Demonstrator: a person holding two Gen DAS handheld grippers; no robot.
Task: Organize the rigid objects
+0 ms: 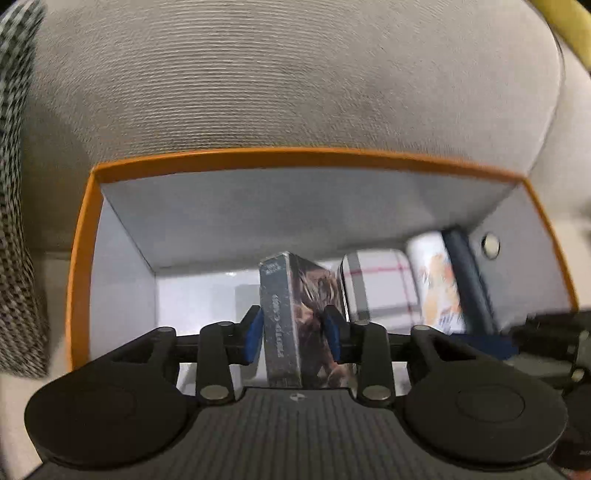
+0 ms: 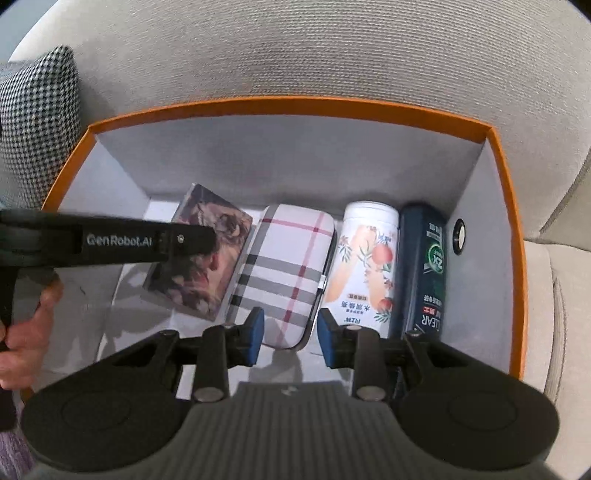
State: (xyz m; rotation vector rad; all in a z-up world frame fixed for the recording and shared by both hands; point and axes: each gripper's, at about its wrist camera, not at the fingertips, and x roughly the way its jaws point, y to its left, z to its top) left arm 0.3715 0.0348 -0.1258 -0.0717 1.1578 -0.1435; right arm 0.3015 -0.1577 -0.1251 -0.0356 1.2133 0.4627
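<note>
under my right tool [image 2: 290,334] an orange box [image 2: 509,236] sits on a grey ribbed sofa cushion [image 2: 295,51]. on the box's white floor, ahead of the tool, lie a picture-covered box [image 2: 218,266], a plaid case [image 2: 288,273], a peach-printed bottle [image 2: 365,266] and a dark bottle [image 2: 424,273].

grey ribbed-fabric sofa [image 2: 295,55] fills the background, seat cushion [image 2: 565,280] at right. black-and-white houndstooth cushion [image 2: 37,122] far left. yellow object [image 1: 576,26] top right corner, blurred.

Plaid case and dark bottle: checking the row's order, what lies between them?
A white bottle lies between plaid case and dark bottle, in the right wrist view.
</note>
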